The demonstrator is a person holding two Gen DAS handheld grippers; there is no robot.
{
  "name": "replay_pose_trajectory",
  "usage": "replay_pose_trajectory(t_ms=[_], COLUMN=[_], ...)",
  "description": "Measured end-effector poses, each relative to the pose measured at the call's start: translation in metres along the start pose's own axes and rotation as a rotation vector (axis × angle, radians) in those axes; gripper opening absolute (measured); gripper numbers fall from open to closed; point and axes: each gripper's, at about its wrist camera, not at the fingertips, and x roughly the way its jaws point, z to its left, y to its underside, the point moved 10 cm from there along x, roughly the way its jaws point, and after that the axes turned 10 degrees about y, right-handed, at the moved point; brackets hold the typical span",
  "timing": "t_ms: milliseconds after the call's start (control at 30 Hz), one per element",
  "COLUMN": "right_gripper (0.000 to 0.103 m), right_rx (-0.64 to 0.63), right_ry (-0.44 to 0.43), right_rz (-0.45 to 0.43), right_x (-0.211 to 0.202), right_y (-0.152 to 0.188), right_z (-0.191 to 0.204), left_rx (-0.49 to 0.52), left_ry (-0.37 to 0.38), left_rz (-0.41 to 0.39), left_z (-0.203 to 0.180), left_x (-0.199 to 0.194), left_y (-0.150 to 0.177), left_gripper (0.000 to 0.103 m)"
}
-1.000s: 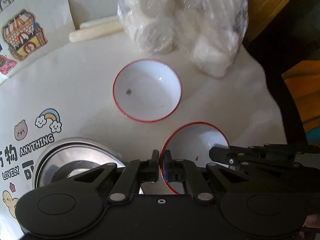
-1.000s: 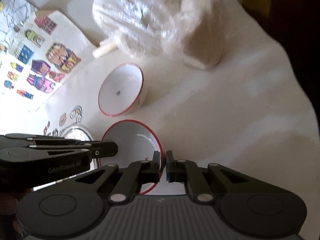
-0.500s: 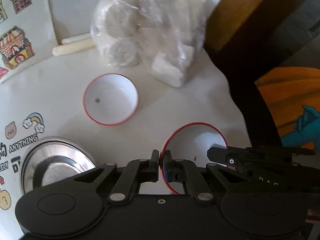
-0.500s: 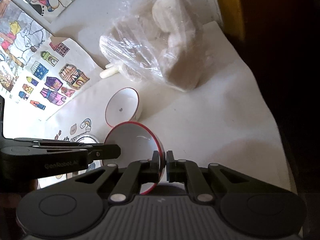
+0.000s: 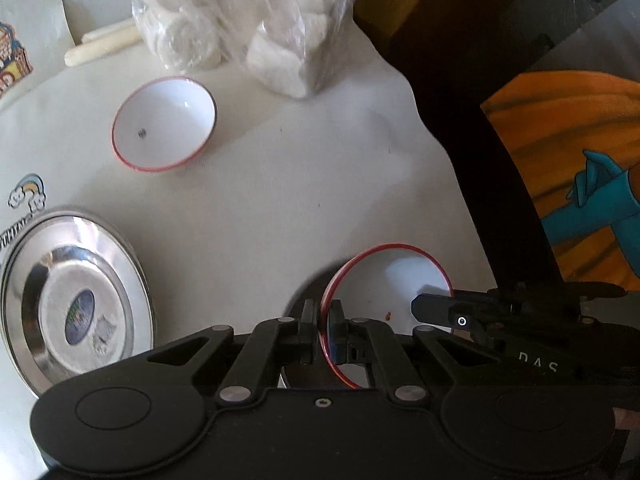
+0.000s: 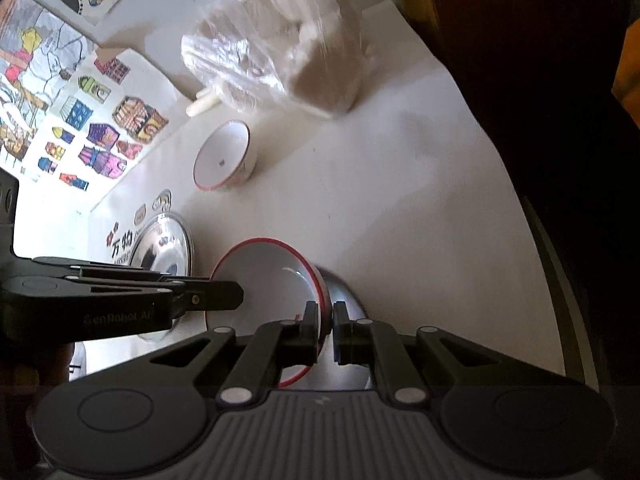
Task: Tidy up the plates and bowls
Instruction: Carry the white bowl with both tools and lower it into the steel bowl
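Both grippers hold one white bowl with a red rim (image 5: 384,280), lifted above the table. My left gripper (image 5: 322,326) is shut on its left rim. My right gripper (image 6: 326,320) is shut on its right rim (image 6: 280,276). The right gripper's fingertips (image 5: 436,308) show at the bowl's far side in the left wrist view; the left gripper's fingertips (image 6: 216,294) show in the right wrist view. A second red-rimmed white bowl (image 5: 164,124) stands on the table farther back, also in the right wrist view (image 6: 224,156). A steel plate (image 5: 72,300) lies at the left.
A clear plastic bag of white rolls (image 5: 240,20) lies at the back of the white table (image 5: 280,184). A pale stick (image 5: 104,42) lies beside it. Sticker sheets (image 6: 104,136) cover the left side. The table's edge (image 5: 460,184) drops off at the right.
Both grippers have carried the held bowl up and back toward me; the second bowl and the bag look farther away. The steel plate has come fully into the left wrist view.
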Motion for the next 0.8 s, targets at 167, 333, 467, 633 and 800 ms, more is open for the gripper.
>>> replay_pose_trajectory(t_ms=[167,333,467,633,800], right_gripper=[0.007,0.009,0.009,0.009,0.009], right_rx=[-0.025,-0.050,-0.066,-0.076,-0.081], right_ry=[0.004,0.019,0.022,0.021,0.021], right_rz=[0.032,0.056,0.071,0.080,0.084], right_x=[0.003,0.008,0.012,0.016,0.019], right_y=[0.012,0.016,0.018,0.019,0.018], right_z=[-0.001,-0.001,0.001,0.002,0.003], left_rx=[0.000,-0.007,-0.018,-0.031,-0.035], left_ry=[0.002,-0.008,-0.015,-0.024,-0.032], left_rz=[0.033,0.057,0.062,0.066,0.066], left_z=[0.002,0.006,0.008,0.009,0.010], left_x=[0.006,0.012,0.015,0.019,0.021], left_y=[0.009,0.018,0.021,0.021,0.021], left_gripper=[0.004,0.004,0.004,0.004,0.004])
